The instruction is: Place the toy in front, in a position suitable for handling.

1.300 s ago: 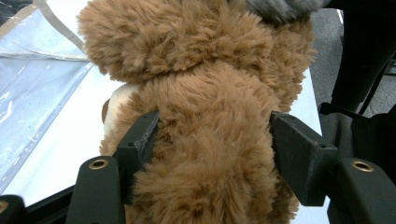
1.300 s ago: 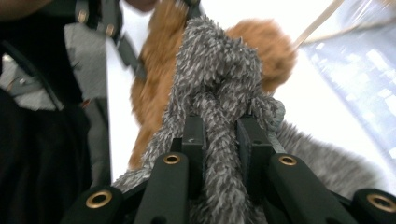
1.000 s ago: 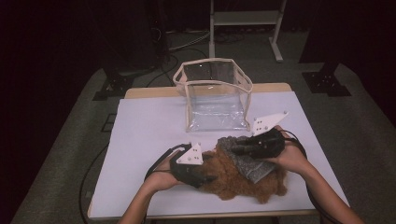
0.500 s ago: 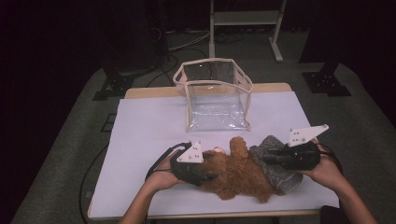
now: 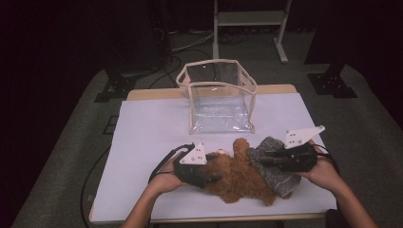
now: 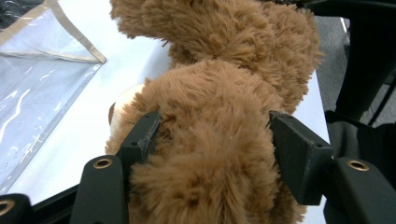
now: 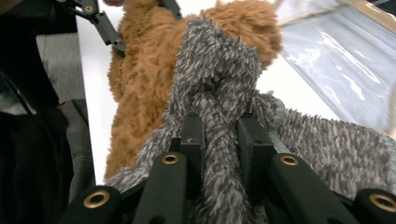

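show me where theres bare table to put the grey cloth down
Bare white table lies left of the clear bag, and a smaller strip right of it. The near middle is crowded: the brown plush bear in the left hand-held gripper, the grey cloth pinched by the right hand-held gripper.

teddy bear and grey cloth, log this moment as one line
left gripper: shut on brown teddy bear | right gripper: shut on grey fuzzy cloth | clear bag: upright behind, open, untouched

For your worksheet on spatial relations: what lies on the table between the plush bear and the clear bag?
Nothing: in the high view, bare white table separates bear and bag.
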Demonstrator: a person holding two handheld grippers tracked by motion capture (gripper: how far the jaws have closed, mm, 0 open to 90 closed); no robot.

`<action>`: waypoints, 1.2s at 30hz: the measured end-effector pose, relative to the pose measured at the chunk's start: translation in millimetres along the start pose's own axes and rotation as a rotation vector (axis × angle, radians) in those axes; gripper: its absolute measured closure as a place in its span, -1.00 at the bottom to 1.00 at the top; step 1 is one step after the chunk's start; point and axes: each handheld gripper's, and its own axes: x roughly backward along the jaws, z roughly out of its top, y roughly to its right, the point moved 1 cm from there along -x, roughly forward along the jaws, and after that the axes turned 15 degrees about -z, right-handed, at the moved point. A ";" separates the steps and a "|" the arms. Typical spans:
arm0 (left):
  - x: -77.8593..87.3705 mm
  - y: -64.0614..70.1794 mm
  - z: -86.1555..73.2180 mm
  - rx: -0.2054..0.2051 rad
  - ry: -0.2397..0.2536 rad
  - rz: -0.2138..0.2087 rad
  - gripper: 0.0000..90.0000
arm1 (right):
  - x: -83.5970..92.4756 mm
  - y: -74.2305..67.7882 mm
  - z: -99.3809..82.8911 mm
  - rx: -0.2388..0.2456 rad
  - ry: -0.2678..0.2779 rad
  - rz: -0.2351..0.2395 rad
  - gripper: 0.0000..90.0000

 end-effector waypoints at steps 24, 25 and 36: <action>-10.2 -3.1 3.8 0.015 0.027 -0.005 -0.17 | -57.3 -19.2 57.7 0.162 -0.119 0.003 0.66; -10.2 -2.9 4.1 0.015 0.025 -0.004 -0.17 | -54.2 -13.7 50.9 0.127 -0.112 0.019 0.66; -12.6 -7.3 4.7 0.039 0.049 0.002 -0.18 | -11.4 -3.0 34.0 0.077 -0.087 -0.024 0.65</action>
